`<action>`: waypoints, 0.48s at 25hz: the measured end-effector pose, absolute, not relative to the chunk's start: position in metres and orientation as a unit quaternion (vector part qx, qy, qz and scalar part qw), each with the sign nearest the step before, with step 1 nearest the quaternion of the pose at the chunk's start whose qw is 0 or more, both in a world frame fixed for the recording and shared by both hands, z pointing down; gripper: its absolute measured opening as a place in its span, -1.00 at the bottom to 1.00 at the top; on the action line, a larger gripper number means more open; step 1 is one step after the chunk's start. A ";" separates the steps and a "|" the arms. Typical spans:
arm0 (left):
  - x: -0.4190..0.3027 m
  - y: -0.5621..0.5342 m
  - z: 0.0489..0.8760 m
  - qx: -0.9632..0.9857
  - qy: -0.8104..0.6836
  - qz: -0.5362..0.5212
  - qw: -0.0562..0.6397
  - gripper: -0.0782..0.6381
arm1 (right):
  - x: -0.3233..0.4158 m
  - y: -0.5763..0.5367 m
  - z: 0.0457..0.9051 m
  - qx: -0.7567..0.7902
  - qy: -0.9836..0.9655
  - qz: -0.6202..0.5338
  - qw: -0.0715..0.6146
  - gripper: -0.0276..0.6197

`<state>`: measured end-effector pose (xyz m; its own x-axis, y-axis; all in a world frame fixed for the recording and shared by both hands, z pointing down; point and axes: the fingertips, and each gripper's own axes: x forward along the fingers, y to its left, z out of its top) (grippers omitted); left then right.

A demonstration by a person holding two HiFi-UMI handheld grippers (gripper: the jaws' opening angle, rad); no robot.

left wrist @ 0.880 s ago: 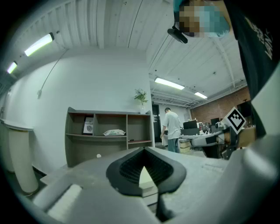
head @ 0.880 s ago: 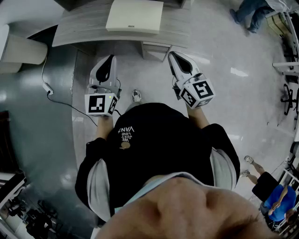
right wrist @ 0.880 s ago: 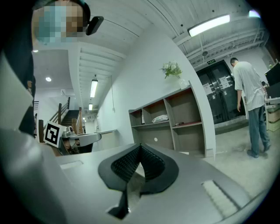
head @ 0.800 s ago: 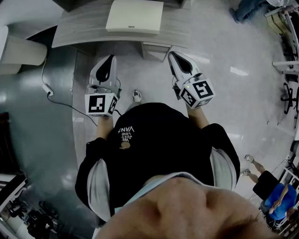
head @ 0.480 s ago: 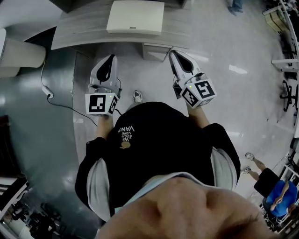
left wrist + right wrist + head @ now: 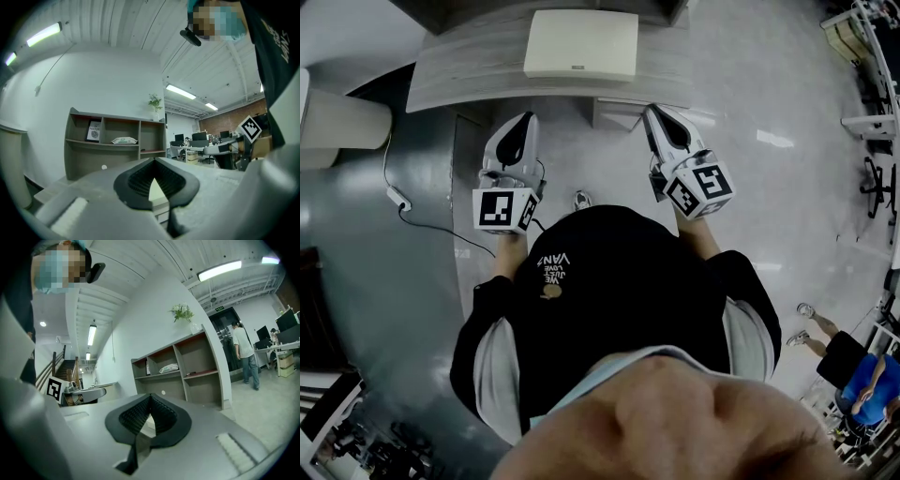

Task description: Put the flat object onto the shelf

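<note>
A: Where's the left gripper [image 6: 524, 116]?
B: Level, jaws pressed together on nothing, just short of the tabletop's [image 6: 469, 73] near edge.
A: The flat object [image 6: 581, 44]?
B: On the tabletop, ahead, touched by neither gripper. The right gripper [image 6: 652, 111] is likewise closed and empty, with open floor [image 6: 581, 150] between the two.

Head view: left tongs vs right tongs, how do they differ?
The left tongs point nearly straight up the picture; the right tongs slant up-left. The left marker cube faces the camera squarely; the right marker cube is turned. Both tongs are shut, empty, tips near the table bearing the flat white object.
</note>
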<state>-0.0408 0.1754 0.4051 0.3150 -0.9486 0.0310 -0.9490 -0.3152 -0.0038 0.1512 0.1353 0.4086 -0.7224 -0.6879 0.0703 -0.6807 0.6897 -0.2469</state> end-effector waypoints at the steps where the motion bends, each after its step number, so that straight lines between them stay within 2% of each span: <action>1: -0.045 0.173 0.405 0.813 -0.582 0.015 0.007 -0.78 | 0.148 0.134 0.409 -0.376 0.917 -0.129 0.015 -0.91; 12: -0.084 0.152 0.411 0.833 -0.552 0.022 0.009 -0.78 | 0.121 0.124 0.412 -0.419 0.898 -0.137 0.024 -0.91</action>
<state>-0.0840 0.1519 0.4109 0.3886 -0.9203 0.0461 -0.9211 -0.3893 -0.0086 0.1208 0.1244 0.4121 -0.6484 -0.7580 0.0713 -0.7448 0.6122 -0.2654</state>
